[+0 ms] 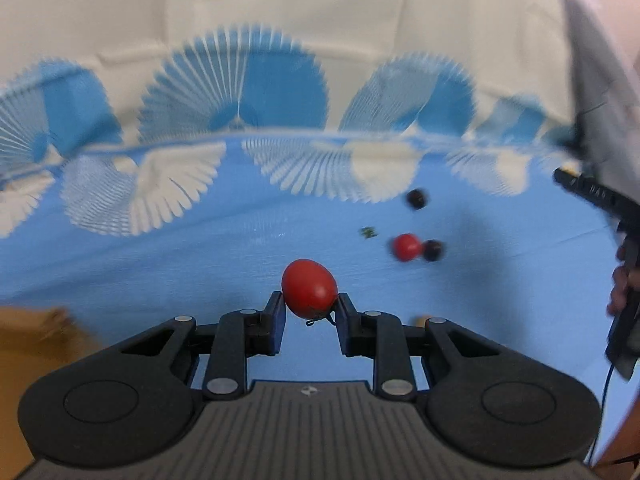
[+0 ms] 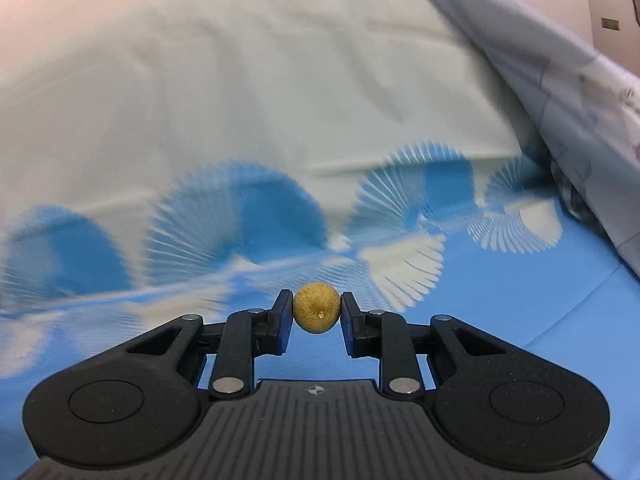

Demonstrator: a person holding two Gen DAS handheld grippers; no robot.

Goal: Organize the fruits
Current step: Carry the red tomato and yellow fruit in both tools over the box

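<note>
Left gripper (image 1: 310, 306): jaws pinch a red tomato (image 1: 309, 294) at their tips. The tomato's long axis runs slantwise across the jaws, its stem end low and toward the right pad, and it hangs clear of the blue cloth (image 1: 160, 264).

Right gripper (image 2: 316, 314): jaws pinch a small tan fruit (image 2: 317, 307), round, with no long axis to speak of, its stem scar facing the camera. It too is held off the cloth.

No earlier view is given, so motion is not assessed. Both views are blurred.

Loose fruit left on the cloth lies ahead and to the right of the left gripper: a second red tomato (image 1: 407, 247) touching a dark berry (image 1: 433, 250), another dark berry (image 1: 417, 199) further off, and a green scrap (image 1: 369, 232) between. In the left wrist view the right-hand tool shows at the right edge, near that group; judged so, the right hand is the nearer to it.

A brown box corner (image 1: 36, 332) sits low left of the left gripper; whether it is the destination cannot be told.

Writing: small letters on the right-hand tool's body, too blurred to read. No brand legible.
</note>
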